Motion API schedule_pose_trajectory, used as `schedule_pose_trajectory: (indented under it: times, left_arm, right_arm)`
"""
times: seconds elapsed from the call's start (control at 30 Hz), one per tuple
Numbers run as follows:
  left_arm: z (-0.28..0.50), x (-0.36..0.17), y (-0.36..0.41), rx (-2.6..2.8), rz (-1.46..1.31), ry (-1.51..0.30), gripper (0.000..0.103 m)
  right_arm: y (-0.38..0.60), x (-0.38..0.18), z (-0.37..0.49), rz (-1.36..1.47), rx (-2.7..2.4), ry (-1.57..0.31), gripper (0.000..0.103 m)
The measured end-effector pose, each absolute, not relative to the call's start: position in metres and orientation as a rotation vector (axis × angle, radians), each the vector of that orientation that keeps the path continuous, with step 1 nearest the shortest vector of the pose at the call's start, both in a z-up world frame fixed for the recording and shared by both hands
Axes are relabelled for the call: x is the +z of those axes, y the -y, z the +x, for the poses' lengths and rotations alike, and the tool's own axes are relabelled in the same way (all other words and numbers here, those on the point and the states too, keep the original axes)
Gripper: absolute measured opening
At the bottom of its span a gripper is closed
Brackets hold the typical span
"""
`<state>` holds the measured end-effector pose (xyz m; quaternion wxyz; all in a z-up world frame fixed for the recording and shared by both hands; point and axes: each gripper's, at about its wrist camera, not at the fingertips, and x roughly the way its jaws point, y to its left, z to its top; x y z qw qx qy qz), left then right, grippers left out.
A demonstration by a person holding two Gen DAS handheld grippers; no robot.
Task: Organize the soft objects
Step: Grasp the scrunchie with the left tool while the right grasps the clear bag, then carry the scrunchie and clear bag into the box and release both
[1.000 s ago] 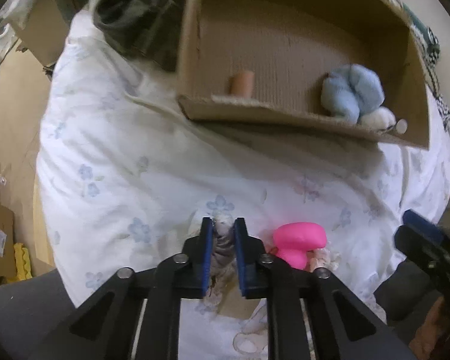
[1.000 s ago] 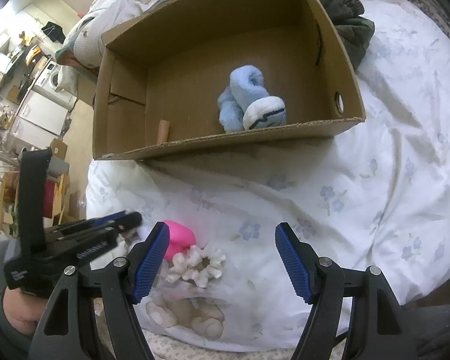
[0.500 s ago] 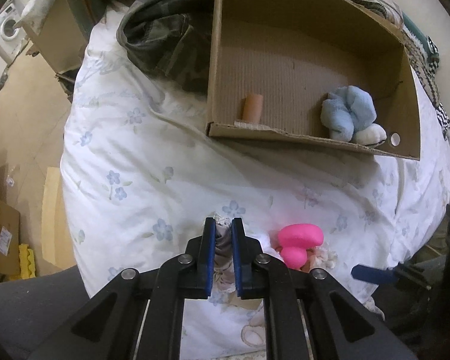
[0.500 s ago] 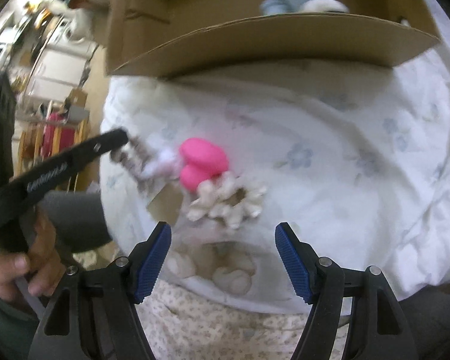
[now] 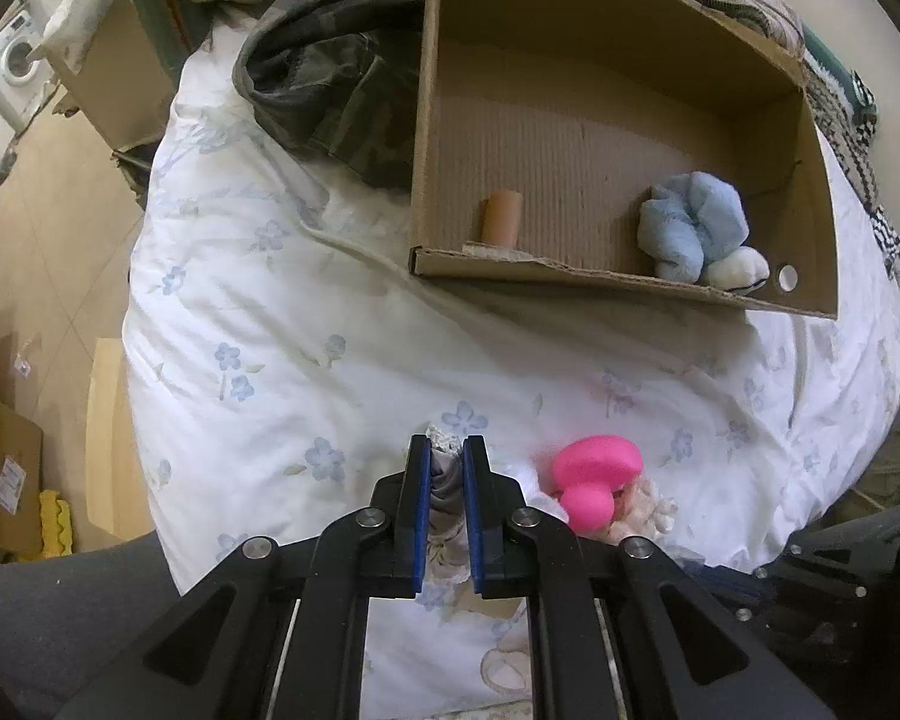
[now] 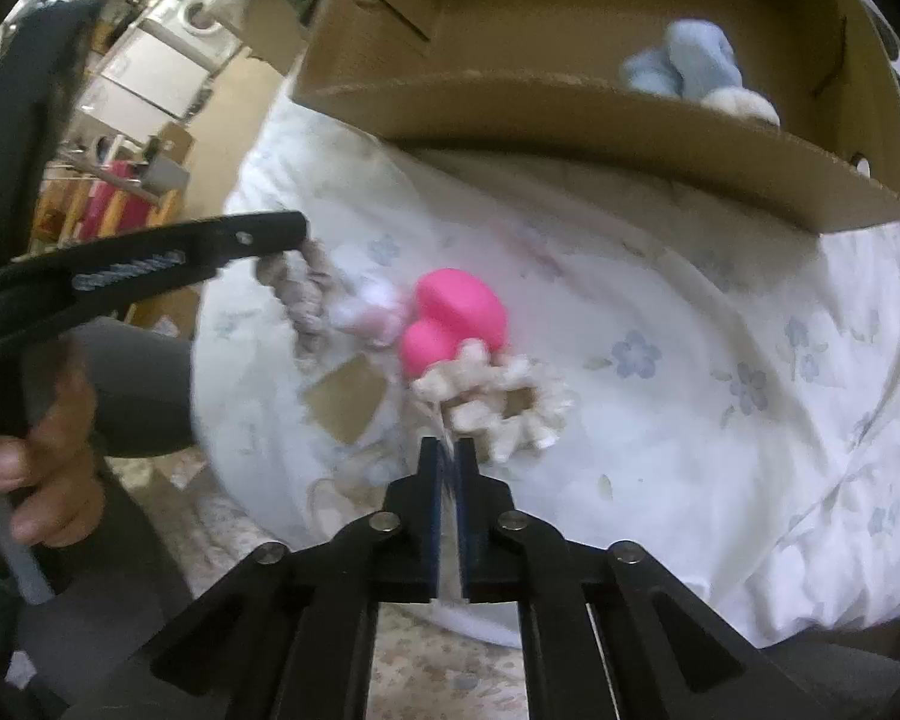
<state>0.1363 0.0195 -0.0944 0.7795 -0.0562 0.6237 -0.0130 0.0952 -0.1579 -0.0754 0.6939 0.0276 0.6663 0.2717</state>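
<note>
My left gripper (image 5: 447, 450) is shut on a grey ruffled scrunchie (image 5: 446, 483), held above the floral bedsheet; the scrunchie also shows in the right wrist view (image 6: 306, 294) hanging from the left gripper (image 6: 294, 240). A pink mushroom-shaped squishy (image 5: 594, 477) (image 6: 453, 318) lies on the sheet beside a cream fluffy scrunchie (image 6: 498, 402). My right gripper (image 6: 448, 450) is shut on a thin white strand at the near edge of the cream scrunchie. The open cardboard box (image 5: 570, 273) (image 6: 570, 114) holds a light blue plush (image 5: 693, 225) (image 6: 678, 66).
A small tan tube (image 5: 501, 225) stands in the box's left corner. Dark camouflage clothing (image 5: 330, 90) lies left of the box. A brown tag (image 6: 345, 402) lies on the sheet near the scrunchies. The bed edge drops to the floor (image 5: 48, 240) at left.
My right gripper moved down and forward to the cream scrunchie and went from wide open to shut. My left gripper stayed shut on the grey scrunchie and lifted back slightly.
</note>
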Motion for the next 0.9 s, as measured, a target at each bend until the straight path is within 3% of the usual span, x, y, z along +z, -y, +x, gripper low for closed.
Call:
schedule_pose_trajectory:
  times: [0.9]
  left_arm:
    - [0.135,0.008,-0.026,-0.023,-0.136,-1.104,0.009]
  right_arm:
    - [0.222,0.015,0.14,0.357,0.485,-1.159,0.003]
